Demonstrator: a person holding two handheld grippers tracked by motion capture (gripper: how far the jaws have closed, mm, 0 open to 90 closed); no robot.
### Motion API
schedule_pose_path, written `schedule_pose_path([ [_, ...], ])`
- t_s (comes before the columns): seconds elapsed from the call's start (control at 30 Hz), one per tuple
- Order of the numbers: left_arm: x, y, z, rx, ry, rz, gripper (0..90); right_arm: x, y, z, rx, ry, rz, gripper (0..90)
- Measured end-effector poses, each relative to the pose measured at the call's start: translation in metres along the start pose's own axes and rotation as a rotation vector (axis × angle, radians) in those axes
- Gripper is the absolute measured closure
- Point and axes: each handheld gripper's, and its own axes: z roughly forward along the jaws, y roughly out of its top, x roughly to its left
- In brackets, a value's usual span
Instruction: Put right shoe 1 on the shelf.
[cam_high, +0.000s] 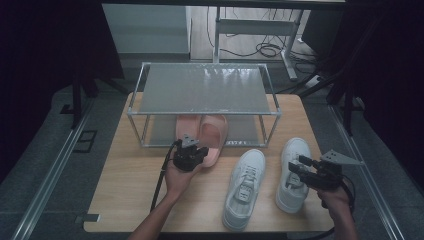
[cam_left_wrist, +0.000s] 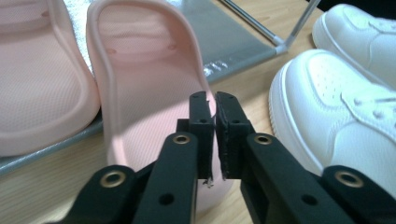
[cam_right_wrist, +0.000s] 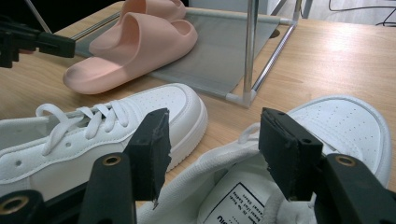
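**Table, rack and shoes**

Wooden table (cam_high: 135, 190) carries a metal shoe rack (cam_high: 205, 90) at the back. Two white sneakers (cam_high: 245, 187) (cam_high: 294, 172) sit side by side on the wood up front. Pink slippers (cam_high: 214, 137) lie on the rack's bottom shelf, one heel poking out over the table.

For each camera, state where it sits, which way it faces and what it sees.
High view: above the person's side, facing forward and down on the wooden table and metal-framed shoe rack; both forearms, left tool, right tool.
Left gripper view: rides the left tool, jaws nearly touching over a pink foam slipper.
Right gripper view: rides the right tool, jaws apart above a white lace-up sneaker.
Shared: both gripper views show the slipper and the second white sneaker.
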Motion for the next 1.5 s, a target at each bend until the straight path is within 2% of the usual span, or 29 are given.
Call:
schedule_pose_path([
  [0.17,0.006,-0.007,-0.009,0.005,0.008,0.011,90.0,-0.001,0.000,-0.001,0.002,-0.004,0.005,43.7],
  [0.3,0.011,-0.013,-0.018,0.006,0.010,-0.006,90.0,-0.002,0.000,-0.001,-0.003,-0.005,0.003,43.7],
  [0.5,0.016,-0.025,-0.030,0.019,0.015,0.012,90.0,-0.003,0.000,-0.003,-0.004,-0.008,0.005,43.7],
  [0.7,0.016,-0.036,-0.035,0.054,0.011,0.047,90.0,-0.002,0.000,-0.002,-0.001,-0.008,0.004,43.7],
  [0.83,0.012,-0.040,-0.037,0.079,-0.012,0.082,90.0,-0.001,0.000,-0.002,0.000,-0.007,0.002,43.7],
  [1.07,0.007,-0.043,-0.034,0.110,-0.038,0.121,90.0,-0.001,0.000,-0.003,-0.003,-0.009,0.006,43.7],
  [1.3,0.004,-0.039,-0.023,0.143,-0.042,0.150,90.0,-0.001,0.000,-0.003,-0.003,-0.009,0.005,43.7],
  [1.5,0.001,-0.036,-0.015,0.180,-0.046,0.190,90.0,-0.002,0.000,-0.004,-0.005,-0.010,0.006,43.7],
])
